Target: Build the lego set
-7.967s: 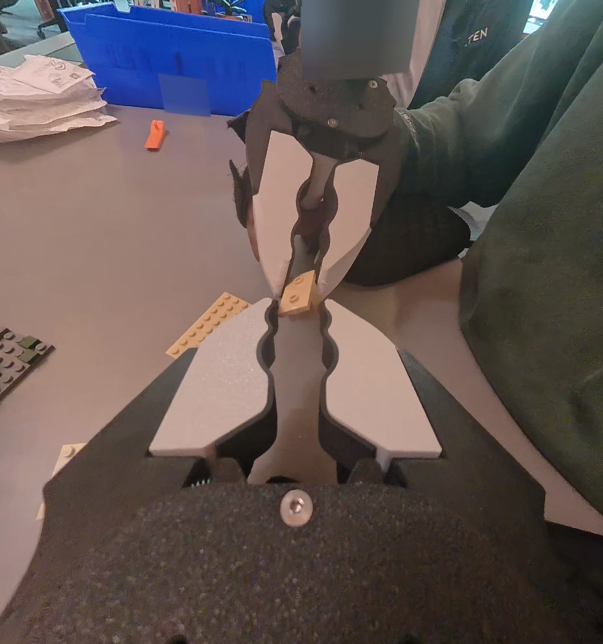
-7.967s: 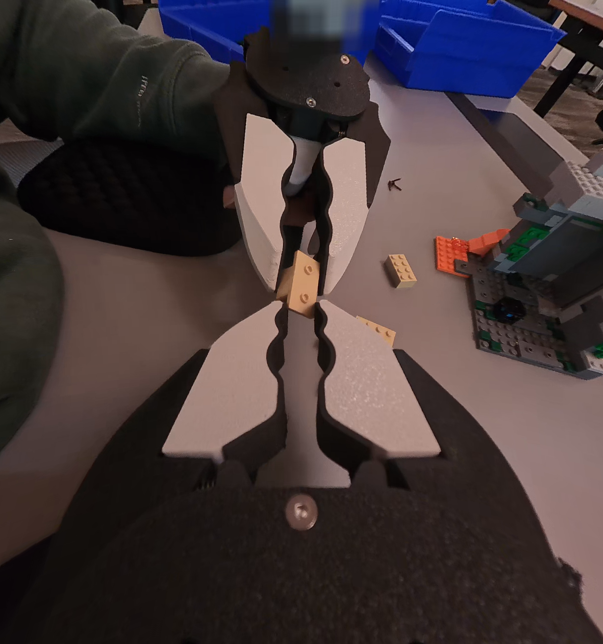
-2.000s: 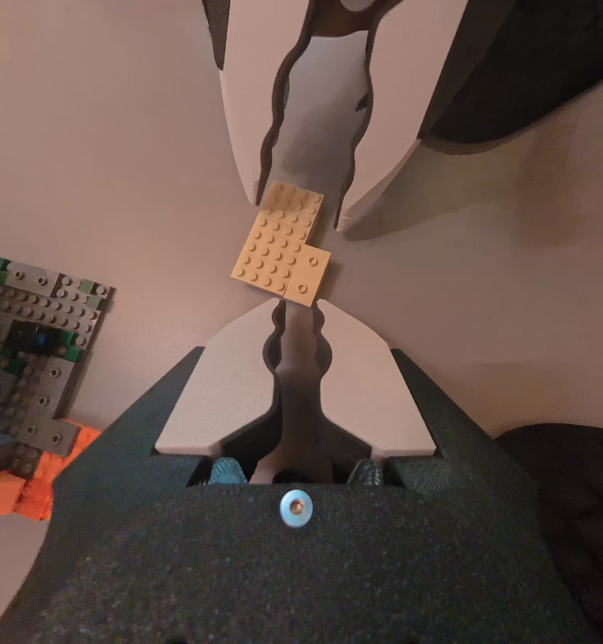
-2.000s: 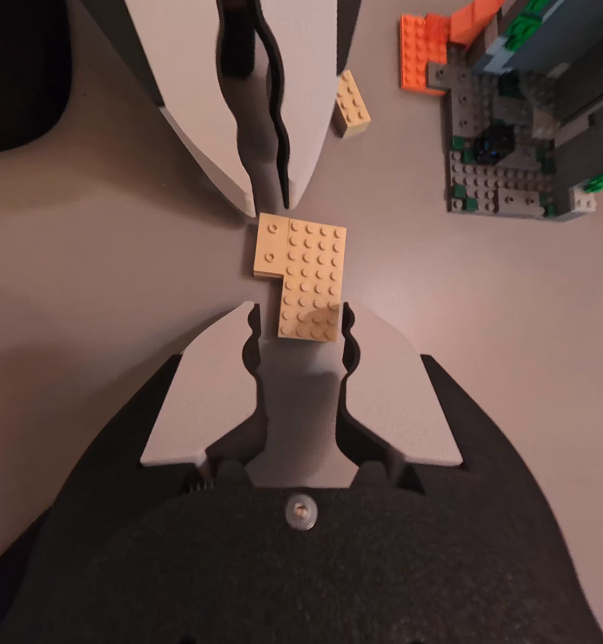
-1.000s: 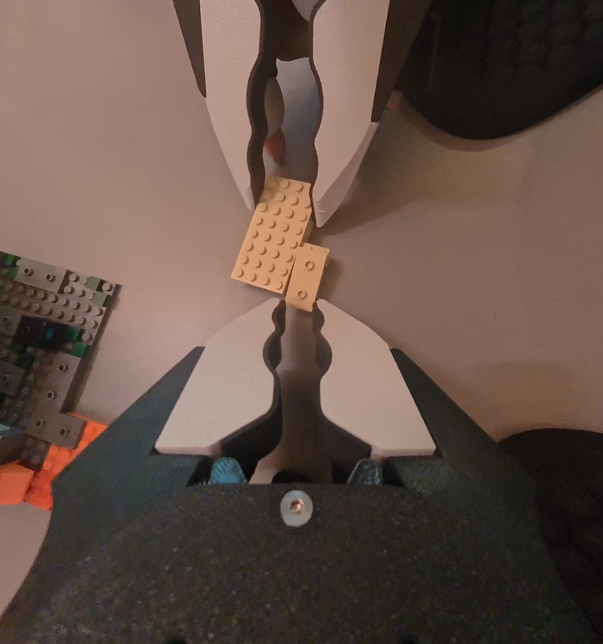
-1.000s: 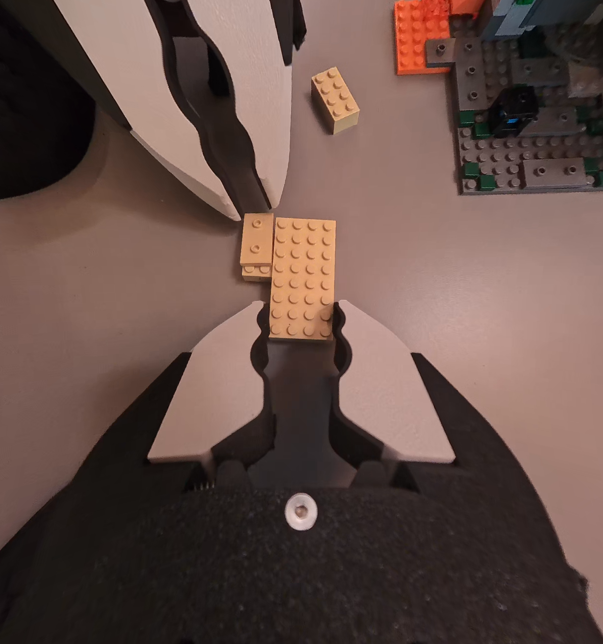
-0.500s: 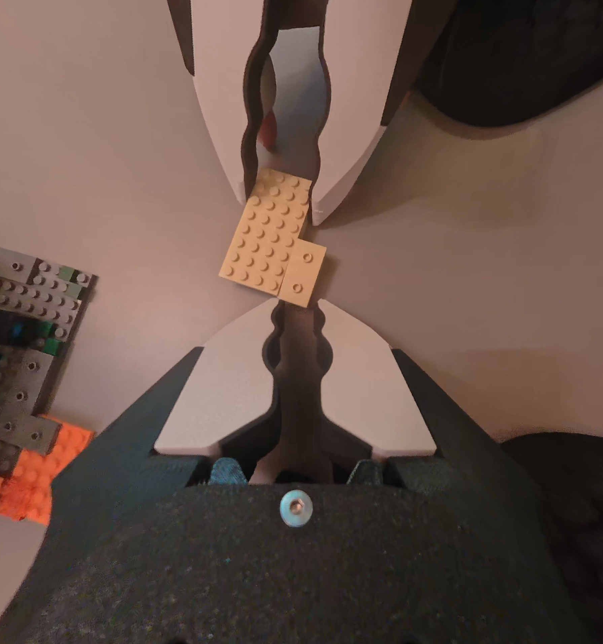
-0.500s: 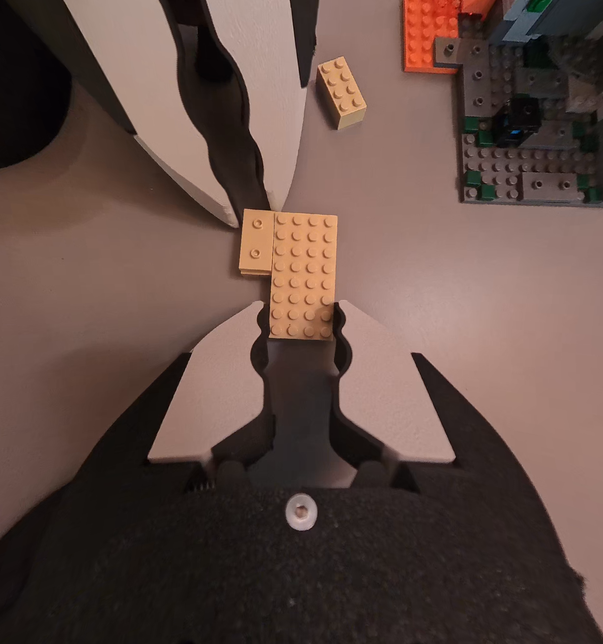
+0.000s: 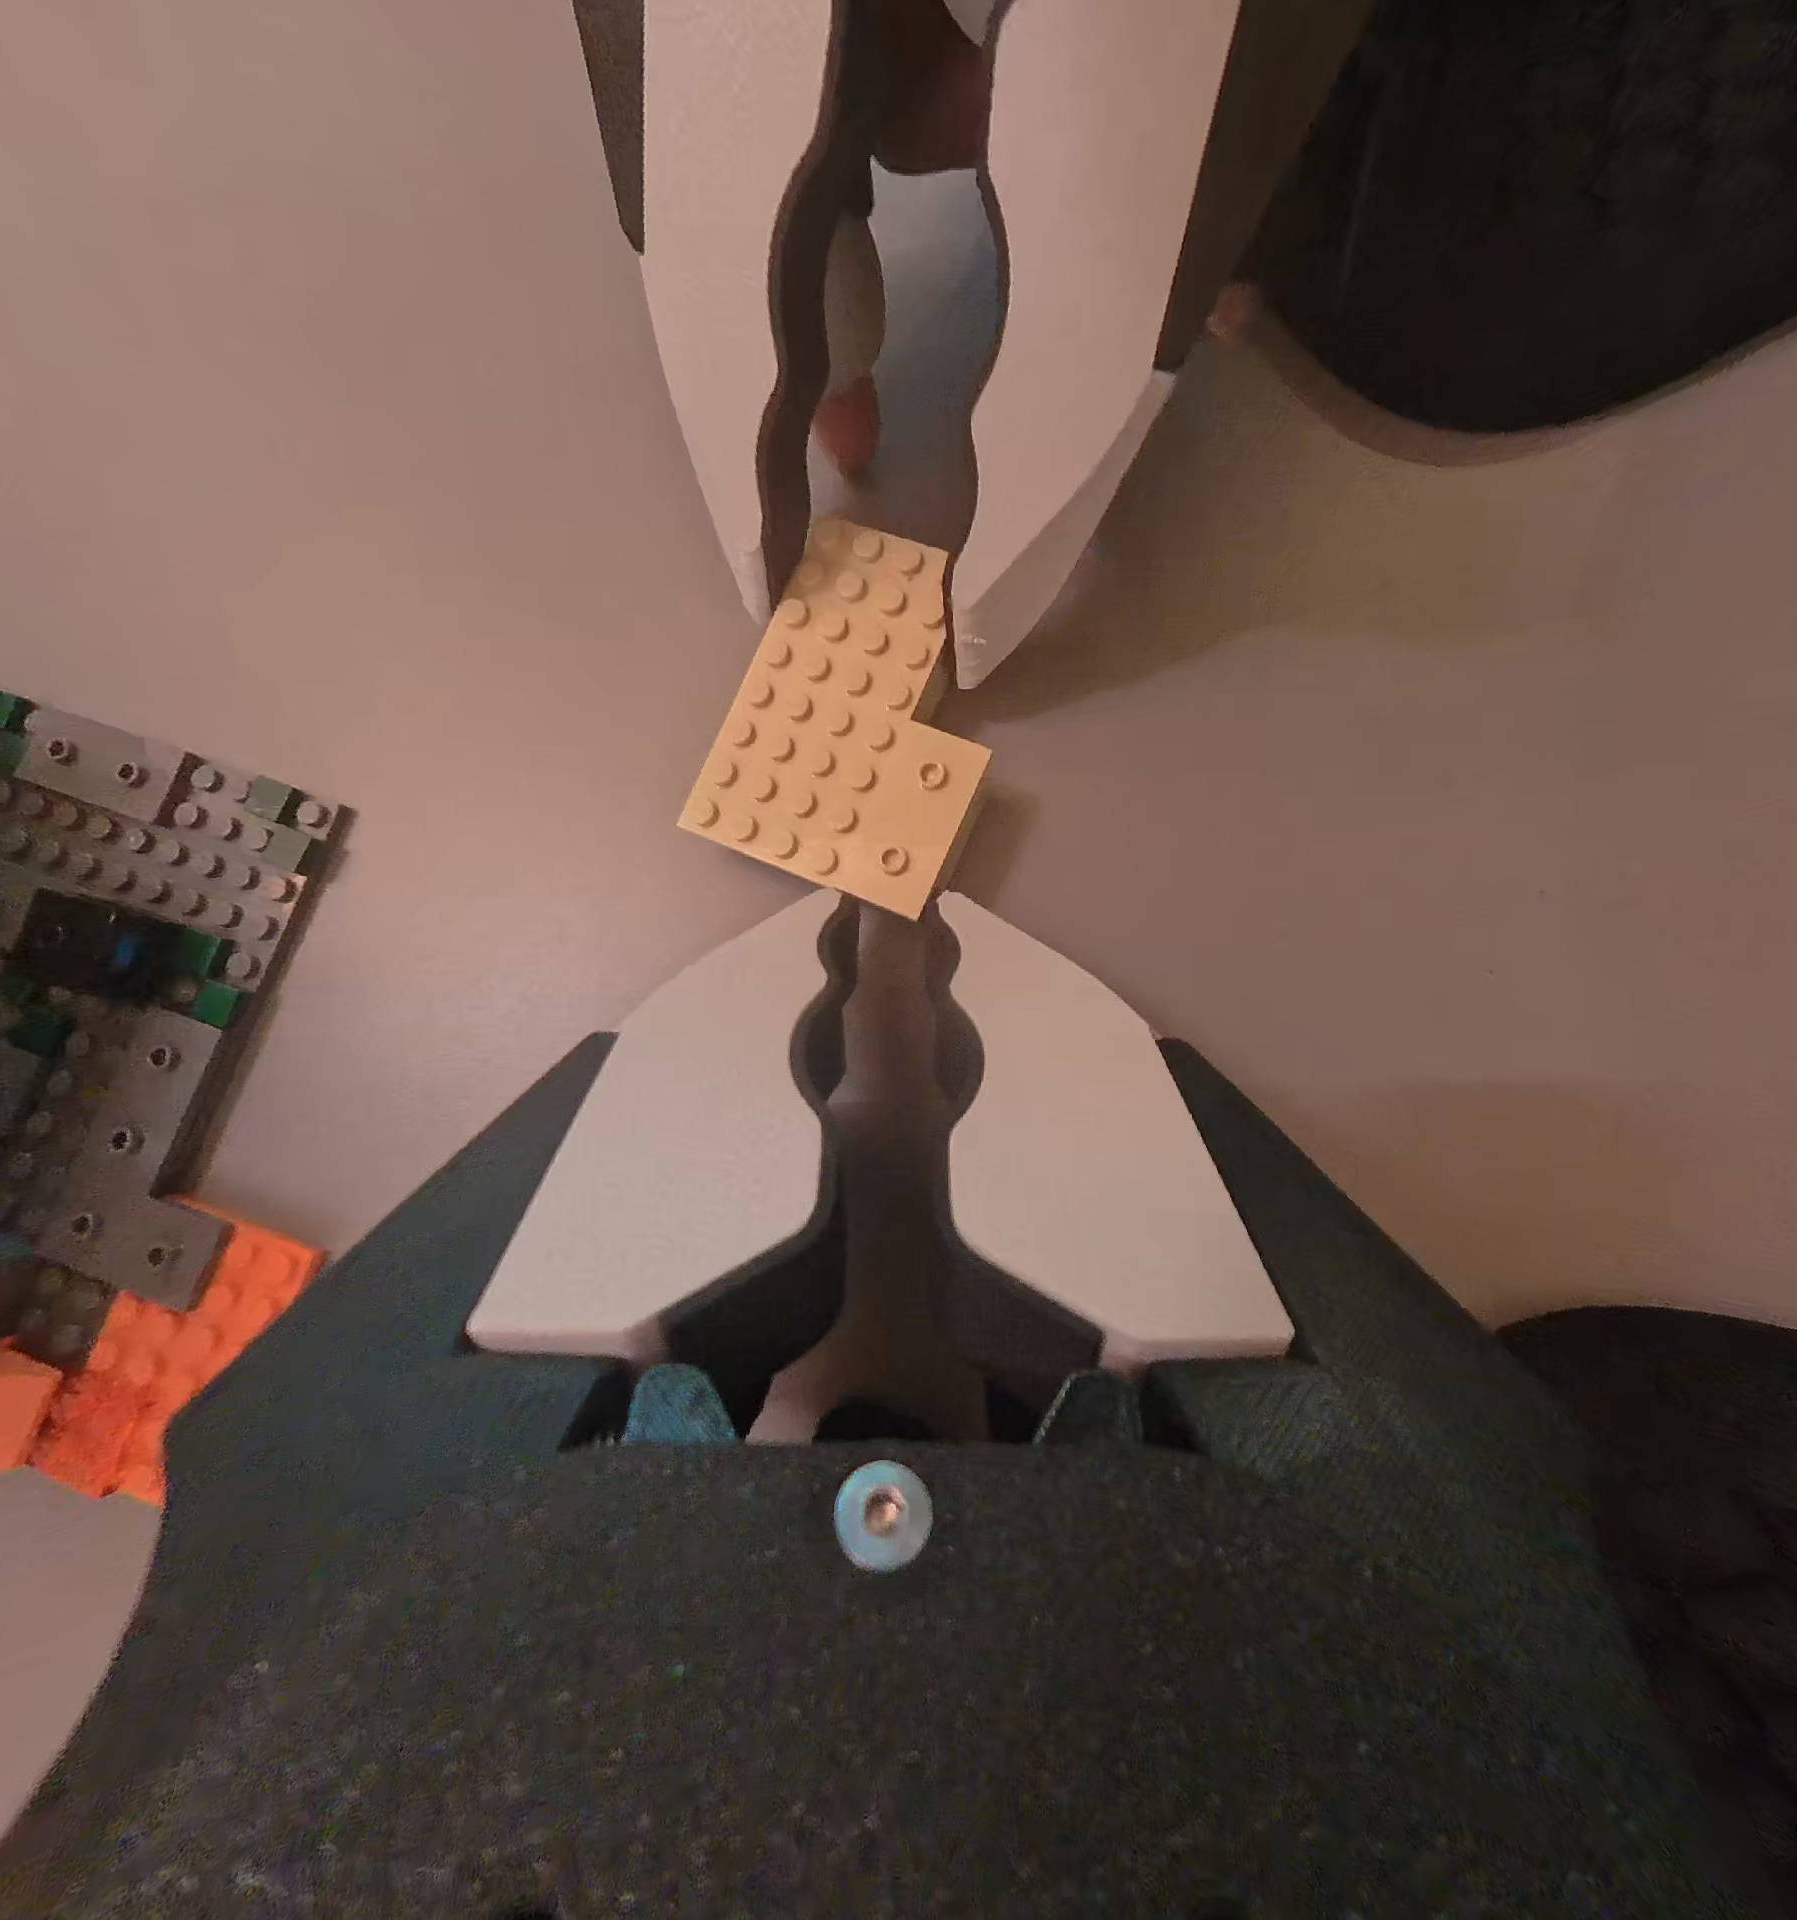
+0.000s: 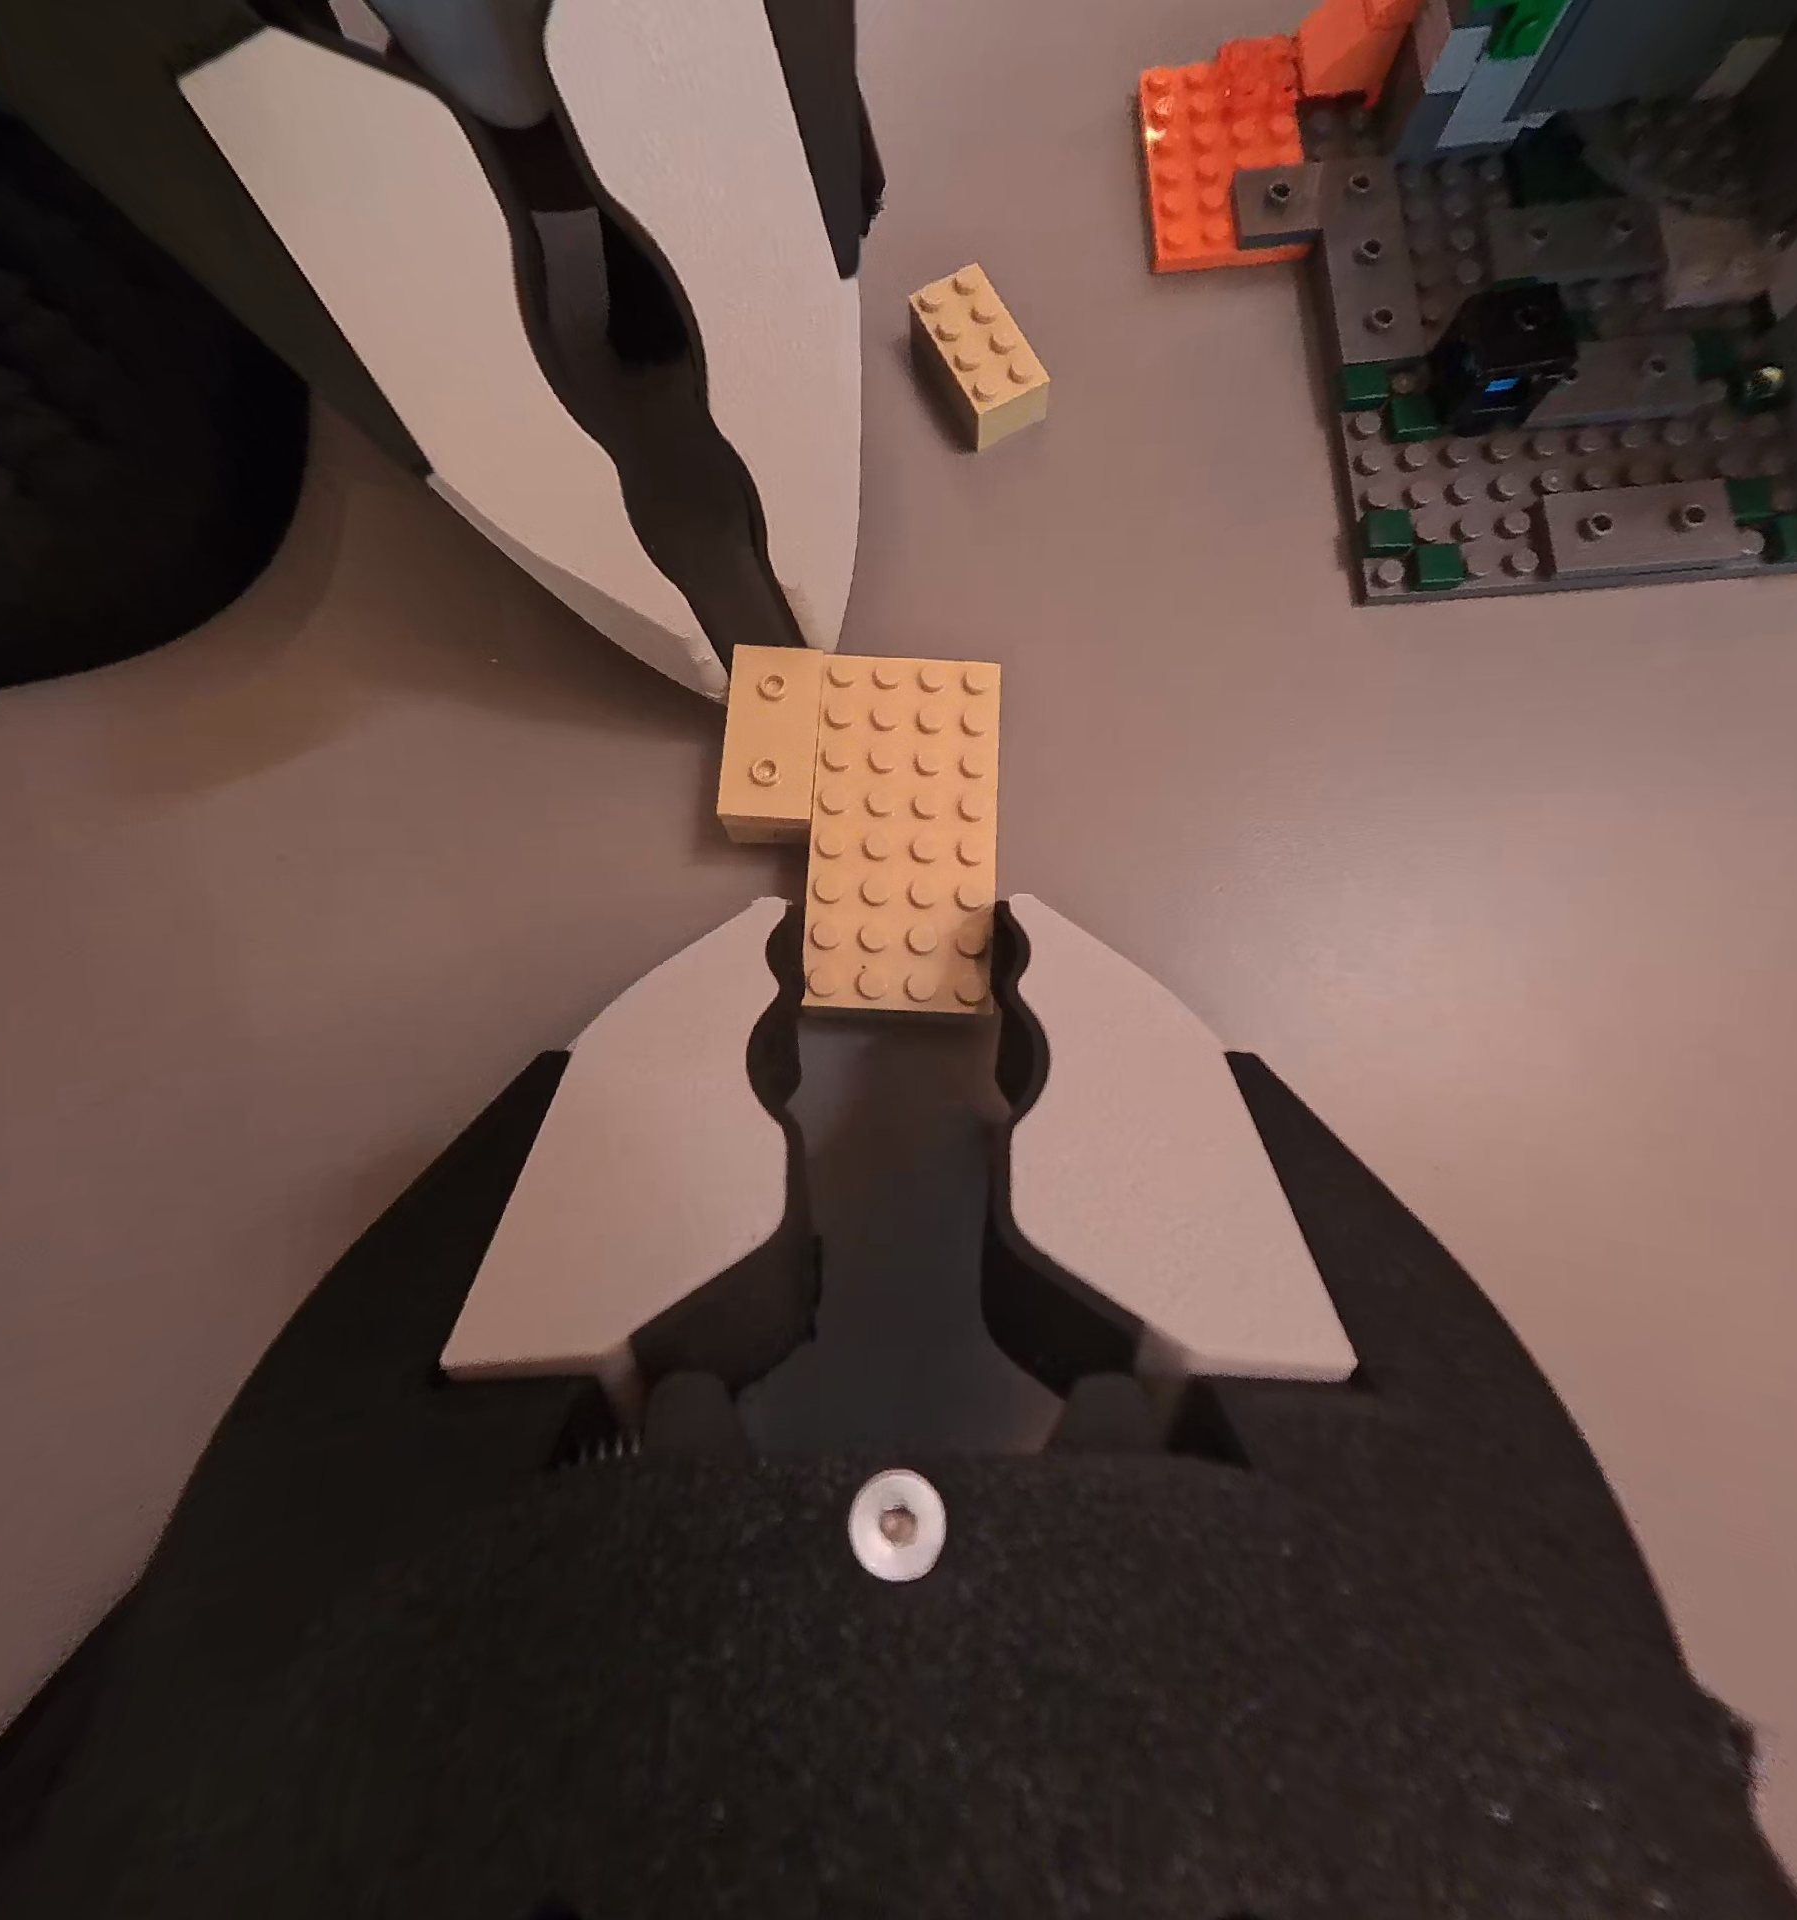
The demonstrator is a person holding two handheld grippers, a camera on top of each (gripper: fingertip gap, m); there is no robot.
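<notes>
A tan studded plate [image 10: 904, 821] lies on the grey table [image 10: 1289, 935]. My right gripper [image 10: 899, 935] is shut on the plate's near end, one finger on each long side. A small tan two-stud brick [image 10: 769, 738] sits flush against the plate's left edge at its far end. My left gripper [image 9: 881, 904] is shut on the small brick [image 9: 915, 821], its tips flanking the brick's end. In the left wrist view the plate [image 9: 821, 717] runs away toward the right gripper [image 9: 868, 634]. In the right wrist view the left gripper [image 10: 769, 655] comes down from the top left.
A loose tan 2x4 brick [image 10: 980, 353] lies beyond the plate. The grey-green build [image 10: 1559, 468] with an orange plate [image 10: 1216, 166] stands at the top right; it also shows in the left wrist view [image 9: 115, 935]. A black textured pad [image 10: 73, 416] lies at the left. There is about 5 cm between the tips of the two grippers.
One second ago the small brick sat askew beside the plate; now it lies flush against the plate's edge. Eight seconds ago both grippers held the small brick in the air.
</notes>
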